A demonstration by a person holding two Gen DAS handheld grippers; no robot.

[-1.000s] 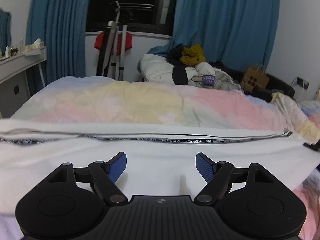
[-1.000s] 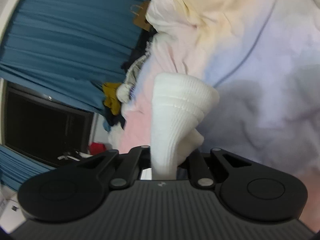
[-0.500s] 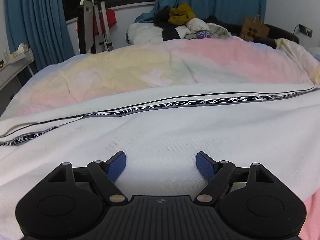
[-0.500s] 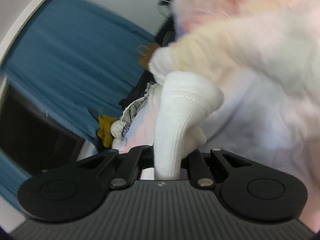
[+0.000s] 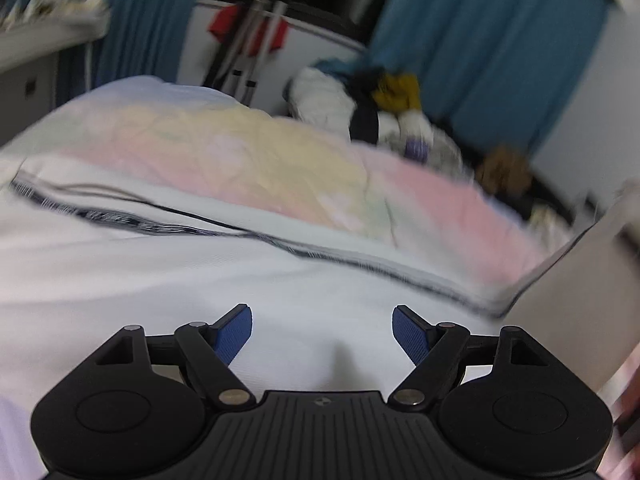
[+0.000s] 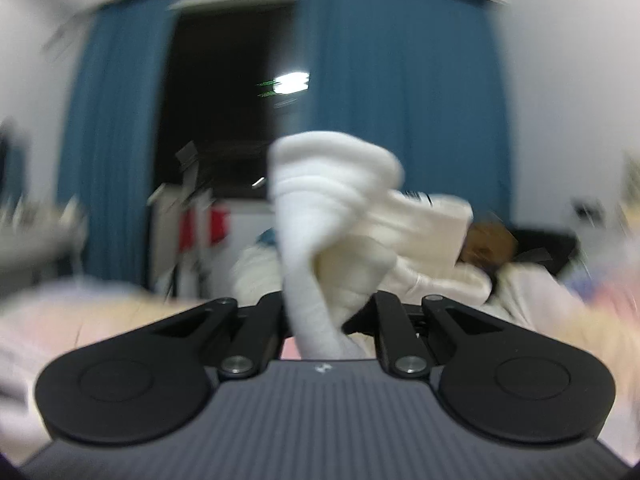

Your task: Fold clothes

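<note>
A white garment point(image 5: 168, 276) with a black printed stripe point(image 5: 360, 266) lies spread across the bed. My left gripper point(image 5: 322, 334) is open and empty, low over the white fabric, its blue pads point(image 5: 236, 332) wide apart. My right gripper point(image 6: 326, 320) is shut on the garment's ribbed white cuff point(image 6: 320, 208), which bunches up above the jaws. At the right edge of the left wrist view, part of the garment point(image 5: 576, 292) is lifted off the bed. Both views are blurred.
The bed has a pastel pink, yellow and blue cover point(image 5: 248, 156). A pile of clothes point(image 5: 384, 108) sits at its far side, a brown paper bag point(image 5: 504, 172) beyond it. Blue curtains point(image 6: 404, 92) frame a dark window. A shelf point(image 5: 52, 36) stands left.
My right gripper has swung up from facing the bed cover to facing the window, still holding the cuff. The left view has tilted, and the garment's right part has risen.
</note>
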